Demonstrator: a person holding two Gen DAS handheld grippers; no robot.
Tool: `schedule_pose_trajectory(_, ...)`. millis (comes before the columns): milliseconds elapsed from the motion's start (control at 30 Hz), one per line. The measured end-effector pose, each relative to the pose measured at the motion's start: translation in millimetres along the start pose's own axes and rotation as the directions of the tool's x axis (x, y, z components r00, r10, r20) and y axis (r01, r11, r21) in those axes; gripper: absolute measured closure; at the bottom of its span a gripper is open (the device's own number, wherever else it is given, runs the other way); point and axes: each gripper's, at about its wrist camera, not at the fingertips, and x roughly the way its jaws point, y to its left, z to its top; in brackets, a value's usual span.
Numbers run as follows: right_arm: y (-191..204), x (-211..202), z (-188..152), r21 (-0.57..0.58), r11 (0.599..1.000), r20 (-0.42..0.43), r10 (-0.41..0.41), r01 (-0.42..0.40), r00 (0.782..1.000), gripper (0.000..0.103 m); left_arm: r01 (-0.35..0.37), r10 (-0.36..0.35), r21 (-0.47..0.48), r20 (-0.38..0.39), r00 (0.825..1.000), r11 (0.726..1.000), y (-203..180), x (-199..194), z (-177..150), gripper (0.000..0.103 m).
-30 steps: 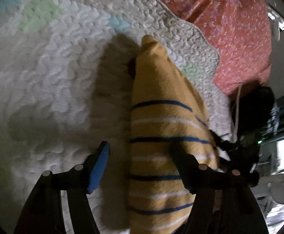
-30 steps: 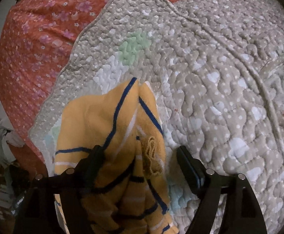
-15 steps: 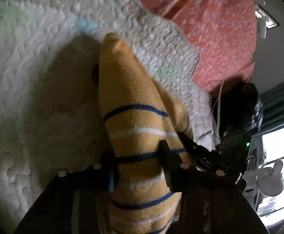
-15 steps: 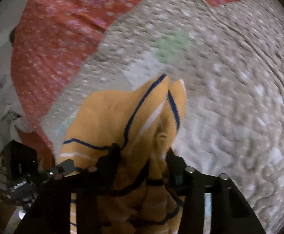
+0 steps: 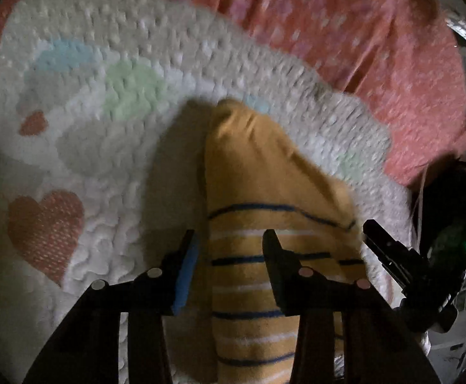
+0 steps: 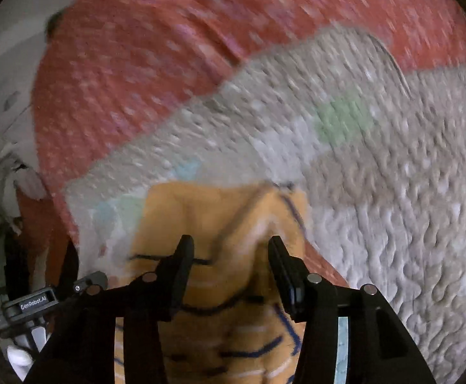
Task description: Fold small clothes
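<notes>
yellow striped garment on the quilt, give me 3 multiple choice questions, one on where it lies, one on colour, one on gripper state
1. What does the yellow striped garment lie on?
A. a bare wooden floor
B. the quilted blanket
C. a metal tray

2. What colour are its dark stripes?
A. navy blue
B. green
C. red

3. How does the left gripper stand?
A. open and well clear of the garment
B. out of view
C. jaws around a fold of the garment

Answers:
1 B, the textured quilt shows all around the cloth, over the red floral sheet.
2 A, navy bands alternate with white ones.
3 C, cloth fills the gap between its fingers; the right gripper looks the same.
</notes>
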Motion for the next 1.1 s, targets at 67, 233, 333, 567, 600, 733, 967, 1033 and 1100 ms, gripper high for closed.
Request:
schedule_pose_trajectory(67, 18, -9, -5, -0.058, 0.995, -0.014, 0.085, -0.086, 0.996, 0.051, 0.033, -0.033, 0.024, 0.027, 0.999, 0.999, -4, -13, -5, 0.063)
schedule_pose_trajectory(233, 34, 18, -32, -0.074, 0.977, -0.228, 0.176, -0.198, 0.958, 0.052, 0.047, -0.037, 0.106, -0.092, 0.995, 0.993, -16, 8, -33, 0.063)
schedule_pose_trajectory(333, 28, 39, -48, -0.111, 0.983, -0.296, 0.108, -0.146, 0.949, 0.053, 0.012, 0.006, 0.121, -0.147, 0.989, 0.993, -10, 23, -48, 0.058)
schedule_pose_trajectory(567, 15, -7, -54, -0.069, 0.994, -0.187, 0.072, -0.086, 0.98, 0.051, -0.025, 0.031, 0.1, -0.066, 0.997, 0.995, 4, -1, -62, 0.057)
schedule_pose_trajectory(600, 14, -13, -60, -0.069, 0.996, -0.179, 0.051, -0.064, 0.982, 0.051, -0.041, 0.046, 0.099, -0.051, 0.998, 0.994, 6, -7, -67, 0.057)
schedule_pose_trajectory(733, 6, -50, -90, -0.078, 0.995, -0.133, -0.076, 0.066, 0.988, 0.045, -0.12, 0.115, 0.115, 0.051, 0.992, 0.986, 3, -35, -92, 0.057)
schedule_pose_trajectory(967, -12, -85, -165, -0.03, 0.99, -0.205, -0.142, 0.139, 0.968, 0.043, -0.297, 0.242, 0.159, 0.295, 0.925, 0.942, -11, -92, -144, 0.05)
schedule_pose_trajectory(1033, -8, -87, -173, -0.049, 0.987, -0.205, -0.161, 0.154, 0.965, 0.043, -0.348, 0.275, 0.142, 0.375, 0.886, 0.927, -14, -113, -159, 0.037)
schedule_pose_trajectory(1100, 1, -91, -182, -0.083, 0.983, -0.19, -0.176, 0.163, 0.966, 0.043, -0.399, 0.308, 0.118, 0.454, 0.836, 0.909, -19, -137, -177, 0.022)
